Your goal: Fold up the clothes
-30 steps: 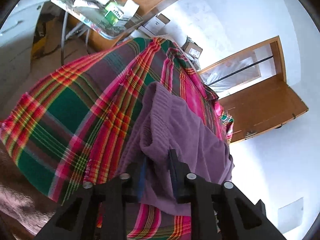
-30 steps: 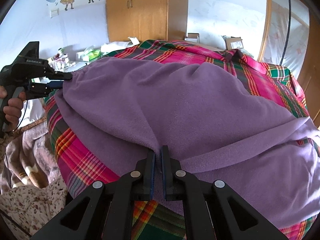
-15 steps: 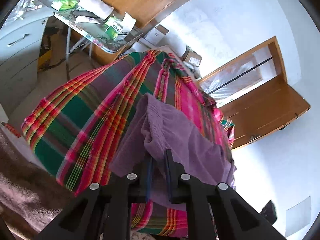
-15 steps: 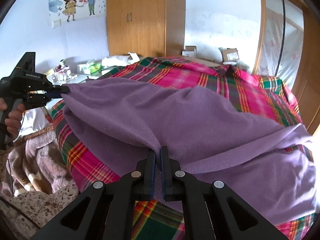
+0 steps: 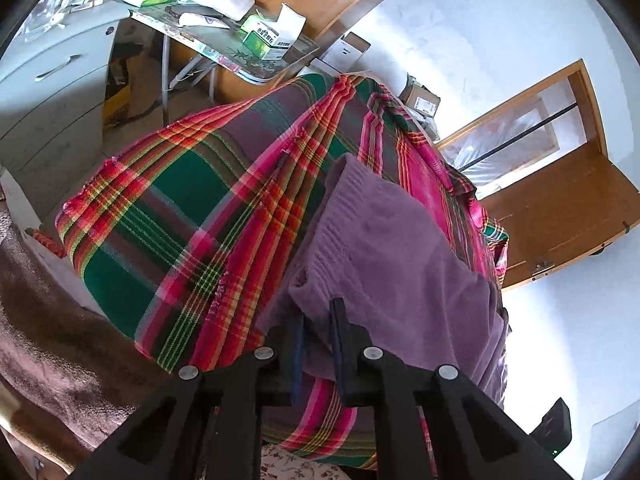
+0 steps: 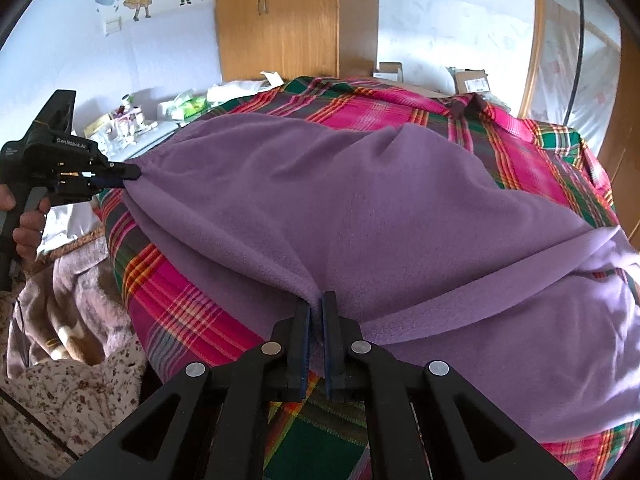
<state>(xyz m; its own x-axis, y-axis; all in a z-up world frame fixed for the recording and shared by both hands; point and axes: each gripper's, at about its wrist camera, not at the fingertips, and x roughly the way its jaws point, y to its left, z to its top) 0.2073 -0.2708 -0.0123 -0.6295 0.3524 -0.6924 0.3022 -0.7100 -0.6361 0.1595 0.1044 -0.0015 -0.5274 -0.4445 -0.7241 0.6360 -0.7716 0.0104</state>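
Note:
A purple fleece garment (image 6: pixel 360 208) lies spread over a plaid bedspread (image 6: pixel 400 108). My right gripper (image 6: pixel 316 304) is shut on the garment's near edge, which bunches between the fingers. My left gripper (image 5: pixel 318 312) is shut on the ribbed hem at another corner of the purple garment (image 5: pixel 392 248). In the right wrist view the left gripper (image 6: pixel 128 172) appears at the far left, held by a hand (image 6: pixel 28 232), pinching the cloth's corner. The fabric hangs stretched between both grippers, lifted a little off the bed.
The plaid bedspread (image 5: pixel 180 208) covers a bed. A folding table (image 5: pixel 224 52) with boxes and packets stands beyond it, with white drawers (image 5: pixel 56 80) at left. A brown blanket (image 6: pixel 68 300) and floral cloth (image 6: pixel 68 392) lie beside the bed. A wooden wardrobe (image 6: pixel 280 20) stands behind.
Both grippers pulled back and up with the purple garment, lifting and stretching it over the bed. The left gripper's grip on the hem stays the same.

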